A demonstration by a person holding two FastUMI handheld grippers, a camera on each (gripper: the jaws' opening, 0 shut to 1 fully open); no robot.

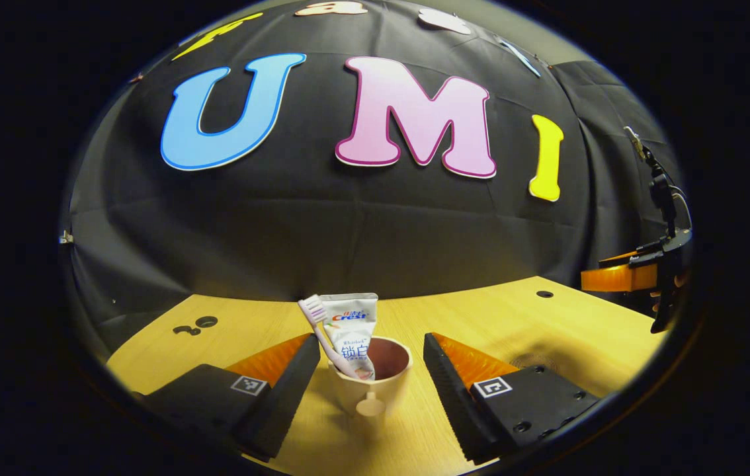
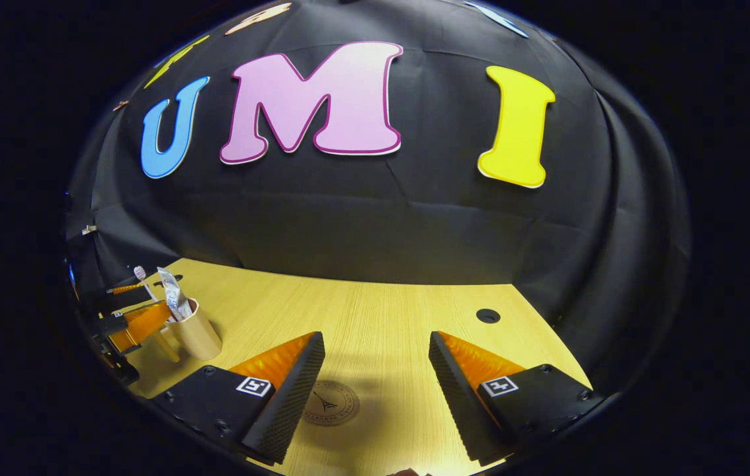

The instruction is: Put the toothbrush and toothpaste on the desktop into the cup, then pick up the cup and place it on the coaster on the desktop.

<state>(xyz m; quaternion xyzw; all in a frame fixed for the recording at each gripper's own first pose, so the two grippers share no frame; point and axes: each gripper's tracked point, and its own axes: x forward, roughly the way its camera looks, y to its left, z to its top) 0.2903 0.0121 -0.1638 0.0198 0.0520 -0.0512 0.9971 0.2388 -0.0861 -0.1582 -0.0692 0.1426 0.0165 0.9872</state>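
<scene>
While the cup (image 1: 370, 383) stood upright on the wooden worktop (image 1: 547, 330), it already held both the toothbrush (image 1: 322, 327) and the toothpaste (image 1: 353, 330), which leaned together against its far-left rim and stuck out well above it. The brush's bristled head sat just left of the tube's flat crimped end. A small round-ended handle jutted from the cup's near side toward the camera in the left gripper view.

The left hand-held gripper (image 1: 372, 387) was spread wide, its two ridged black fingers flanking the cup on either side with a clear gap to each wall, touching nothing. In the right gripper view the same cup (image 2: 195, 334) appeared far off at the left edge, with the toothbrush (image 2: 143, 281) and toothpaste (image 2: 174, 297) rising from it and the other gripper's orange-backed fingers bracketing it.

The coaster (image 2: 330, 402), a round brown disc with a dark printed mark, lay flat on the worktop (image 2: 381, 317) well apart from the cup. The right hand-held gripper (image 2: 375, 390) hung over it, also spread wide and empty, with the coaster showing in the gap nearer its left finger. A dark round hole (image 2: 488, 315) marked the worktop beyond the right finger.
</scene>
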